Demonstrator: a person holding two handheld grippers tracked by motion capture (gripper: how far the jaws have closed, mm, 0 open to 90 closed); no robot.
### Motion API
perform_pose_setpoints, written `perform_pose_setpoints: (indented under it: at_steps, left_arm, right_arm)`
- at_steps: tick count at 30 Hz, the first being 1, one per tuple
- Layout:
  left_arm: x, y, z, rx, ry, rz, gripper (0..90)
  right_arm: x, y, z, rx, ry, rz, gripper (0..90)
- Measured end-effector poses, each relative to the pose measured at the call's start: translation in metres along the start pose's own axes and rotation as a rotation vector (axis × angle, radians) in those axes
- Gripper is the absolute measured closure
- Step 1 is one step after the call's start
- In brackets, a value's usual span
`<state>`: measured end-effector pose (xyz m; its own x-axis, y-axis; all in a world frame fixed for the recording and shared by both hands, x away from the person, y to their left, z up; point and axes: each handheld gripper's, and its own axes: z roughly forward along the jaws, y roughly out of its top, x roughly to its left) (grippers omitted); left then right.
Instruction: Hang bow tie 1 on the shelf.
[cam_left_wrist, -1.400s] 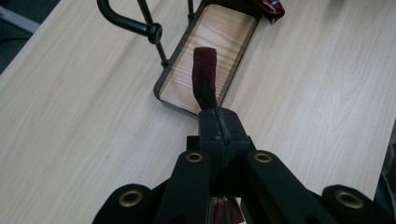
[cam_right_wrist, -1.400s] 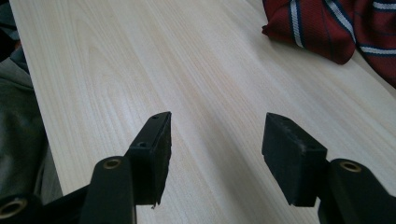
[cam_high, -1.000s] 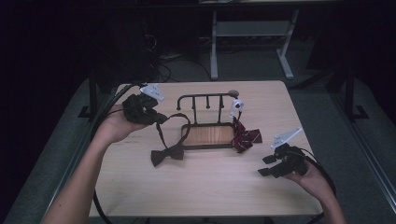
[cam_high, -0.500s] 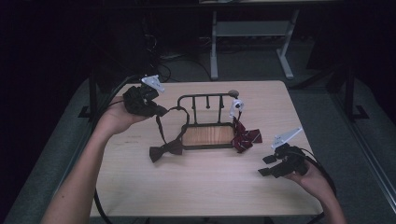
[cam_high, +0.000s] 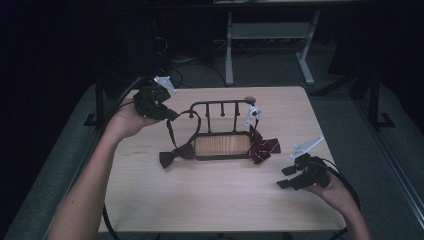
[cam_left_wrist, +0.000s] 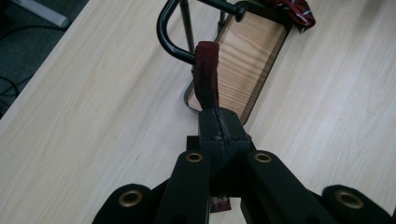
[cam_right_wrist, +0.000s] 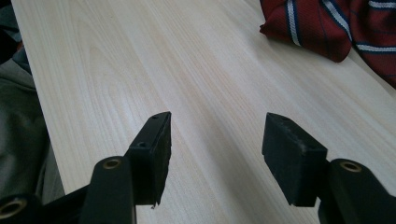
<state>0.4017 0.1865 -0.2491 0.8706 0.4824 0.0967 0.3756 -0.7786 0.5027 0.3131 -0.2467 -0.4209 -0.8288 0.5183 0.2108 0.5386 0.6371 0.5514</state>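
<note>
High view has my left gripper (cam_high: 167, 114), clamped on the bow tie strap (cam_left_wrist: 207, 70), lifted further back, threading it over the rack (cam_high: 220, 105), right gripper (cam_high: 287, 177) gaping idle.

1. A striped red tie (cam_high: 262, 146) lies crumpled on the table (cam_high: 215, 200), touching the right end of the rack, nearer the right edge than the left.
2. A small white tag (cam_high: 252, 111) sits at the rack's right end, above the striped tie.
3. A grey metal stand (cam_high: 265, 35) rests on the floor beyond the table's far edge.
4. Dark cables (cam_high: 167, 55) lie on the floor past the far left corner.
</note>
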Motion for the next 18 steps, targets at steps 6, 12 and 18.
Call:
perform_pose_setpoints:
  at_steps: [6, 12, 18]
  left_arm:
    - [0.007, 0.002, -0.001, 0.006, 0.003, -0.020, 90.0]
    - [0.013, 0.003, 0.002, 0.020, 0.006, -0.039, 90.0]
    - [0.017, 0.003, 0.007, 0.044, 0.017, -0.049, 90.0]
  right_arm:
    - [-0.001, 0.000, -0.001, -0.003, 0.001, 0.000, 42.2]
    - [-0.001, 0.000, -0.001, -0.003, 0.001, 0.000, 42.2]
    - [-0.001, 0.000, -0.001, -0.002, 0.000, -0.001, 42.2]
